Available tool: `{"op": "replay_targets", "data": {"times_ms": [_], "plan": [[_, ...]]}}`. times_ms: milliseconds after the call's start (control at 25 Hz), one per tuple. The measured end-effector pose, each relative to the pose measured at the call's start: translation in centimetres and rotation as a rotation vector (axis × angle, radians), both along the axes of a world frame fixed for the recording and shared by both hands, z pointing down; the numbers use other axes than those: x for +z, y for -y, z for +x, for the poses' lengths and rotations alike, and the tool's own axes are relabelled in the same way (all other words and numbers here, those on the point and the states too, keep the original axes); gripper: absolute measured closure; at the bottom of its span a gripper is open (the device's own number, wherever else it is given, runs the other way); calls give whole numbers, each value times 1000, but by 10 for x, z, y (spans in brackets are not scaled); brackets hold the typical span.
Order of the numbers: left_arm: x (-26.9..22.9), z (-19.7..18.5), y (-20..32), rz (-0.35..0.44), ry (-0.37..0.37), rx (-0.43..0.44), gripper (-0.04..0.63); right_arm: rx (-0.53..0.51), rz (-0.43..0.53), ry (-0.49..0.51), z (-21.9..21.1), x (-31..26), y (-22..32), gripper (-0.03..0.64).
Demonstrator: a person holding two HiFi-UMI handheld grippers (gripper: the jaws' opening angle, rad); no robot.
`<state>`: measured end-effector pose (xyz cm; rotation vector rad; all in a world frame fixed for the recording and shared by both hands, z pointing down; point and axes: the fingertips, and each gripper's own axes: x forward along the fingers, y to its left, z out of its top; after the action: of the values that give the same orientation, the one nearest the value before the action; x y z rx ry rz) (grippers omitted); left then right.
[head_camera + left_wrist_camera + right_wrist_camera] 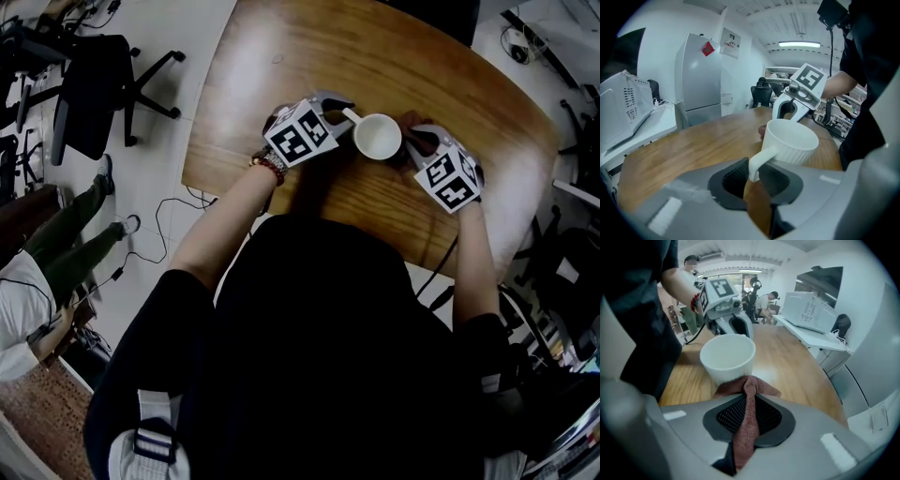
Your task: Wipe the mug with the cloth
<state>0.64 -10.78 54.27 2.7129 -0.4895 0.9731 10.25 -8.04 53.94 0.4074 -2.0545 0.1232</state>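
Observation:
A white ribbed mug (377, 138) stands upright on the wooden table (309, 56), between my two grippers. My left gripper (337, 114) is at its left, shut on the mug's handle (760, 162), which is pinched between the dark pads. The mug's body (791, 140) stands just beyond the jaws. My right gripper (413, 146) is at the mug's right, shut on a reddish-brown cloth (747, 414). The bunched end of the cloth lies against the lower outer wall of the mug (727, 356). The mug looks empty inside.
The near table edge (234, 192) runs just behind my wrists. A black office chair (94, 84) and a person in green trousers (66, 246) are on the floor to the left. A grey fridge (701, 75) and a white appliance (808, 310) on a side counter stand beyond the table.

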Motion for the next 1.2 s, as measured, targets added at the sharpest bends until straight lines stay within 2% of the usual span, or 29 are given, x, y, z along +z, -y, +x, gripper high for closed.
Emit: {"op": "replay_targets", "data": {"times_ms": [120, 200, 400, 920, 1200], "plan": [[-1, 3, 1, 2, 8, 19, 534, 68, 37, 120, -4, -26, 20, 566], [-1, 6, 3, 2, 16, 25, 534, 60, 63, 161, -8, -40, 31, 566], [0, 9, 8, -1, 13, 18, 535, -12, 61, 129, -18, -36, 40, 568], [-2, 27, 11, -7, -22, 52, 545, -36, -79, 87, -13, 9, 26, 569], [2, 34, 14, -6, -16, 67, 555, -54, -55, 105, -17, -6, 29, 569]]}}
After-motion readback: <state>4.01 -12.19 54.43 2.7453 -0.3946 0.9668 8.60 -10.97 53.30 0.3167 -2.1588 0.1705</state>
